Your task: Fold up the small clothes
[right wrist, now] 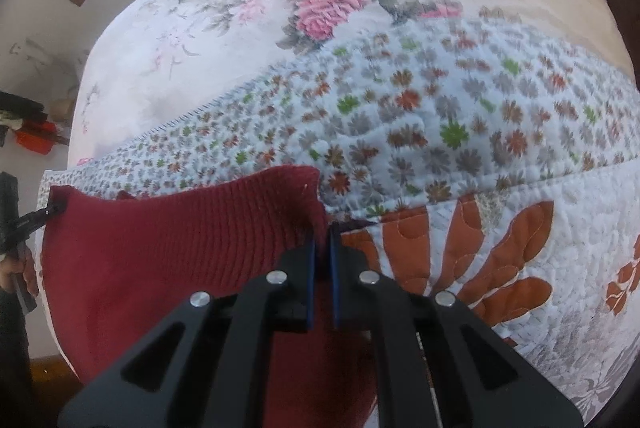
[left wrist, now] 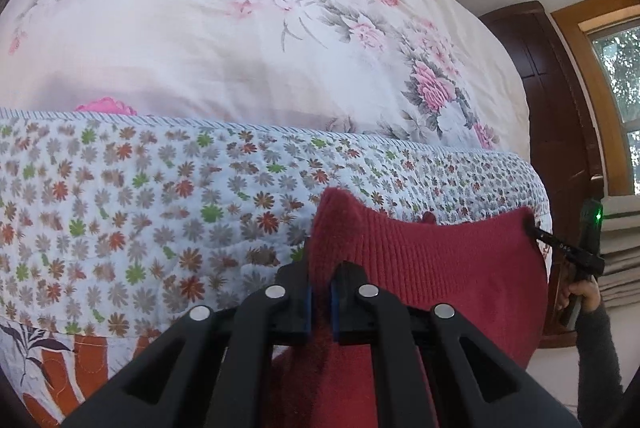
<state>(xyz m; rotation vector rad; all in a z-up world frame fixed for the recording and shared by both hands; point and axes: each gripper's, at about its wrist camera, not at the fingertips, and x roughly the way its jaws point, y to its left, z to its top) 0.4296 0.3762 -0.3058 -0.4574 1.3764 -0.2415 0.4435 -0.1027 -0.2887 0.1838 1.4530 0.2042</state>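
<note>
Bed with a floral duvet, a flower-print quilt laid across it. We hold the dark red knit garment up above the quilt: left gripper and right gripper each clamped on a top corner, stretched between. Probably a sweater; the lower part is hidden. Next: lay it flat, then fold.
</note>
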